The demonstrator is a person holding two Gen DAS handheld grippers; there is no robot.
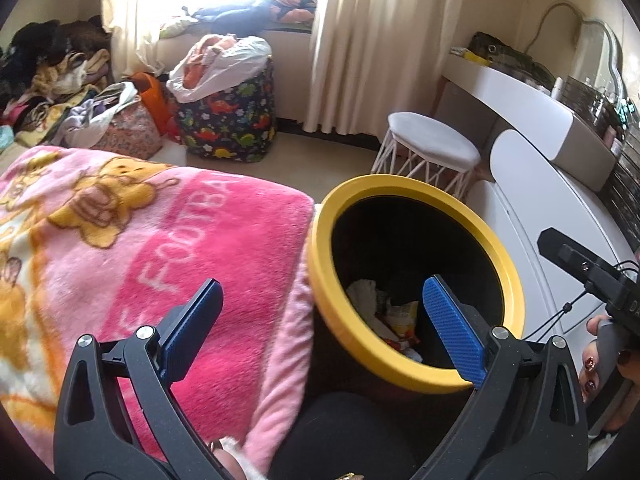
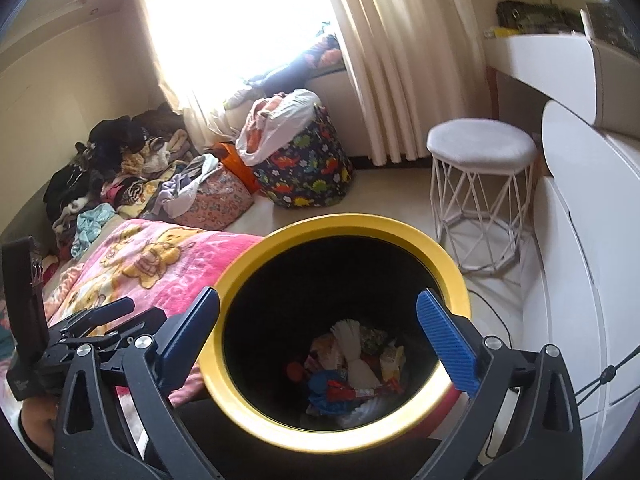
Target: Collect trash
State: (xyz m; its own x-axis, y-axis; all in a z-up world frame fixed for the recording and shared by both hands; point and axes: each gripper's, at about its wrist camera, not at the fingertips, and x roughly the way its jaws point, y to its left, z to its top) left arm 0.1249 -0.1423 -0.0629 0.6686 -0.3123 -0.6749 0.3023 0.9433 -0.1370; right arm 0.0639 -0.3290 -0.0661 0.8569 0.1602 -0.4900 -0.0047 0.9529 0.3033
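Observation:
A black bin with a yellow rim [image 1: 404, 368] [image 2: 256, 420] stands beside the bed. Several wrappers and crumpled papers [image 2: 352, 372] [image 1: 396, 320] lie at its bottom. My right gripper [image 2: 320, 320] hangs over the bin's mouth, open wide, with nothing between its blue pads. My left gripper [image 1: 320, 312] is open too and empty, with one finger [image 1: 192, 320] over the pink blanket [image 1: 160, 248] and the other over the bin's opening. In the right wrist view the left gripper [image 2: 92, 324] shows at the left edge above the blanket [image 2: 160, 264].
A white wire-legged stool [image 2: 480, 184] stands just behind the bin. White cabinets [image 2: 580, 280] run along the right. A dinosaur-print basket [image 2: 304, 168] and piles of clothes [image 2: 132, 176] sit by the curtained window. A hand [image 1: 604, 352] holds the right gripper's handle.

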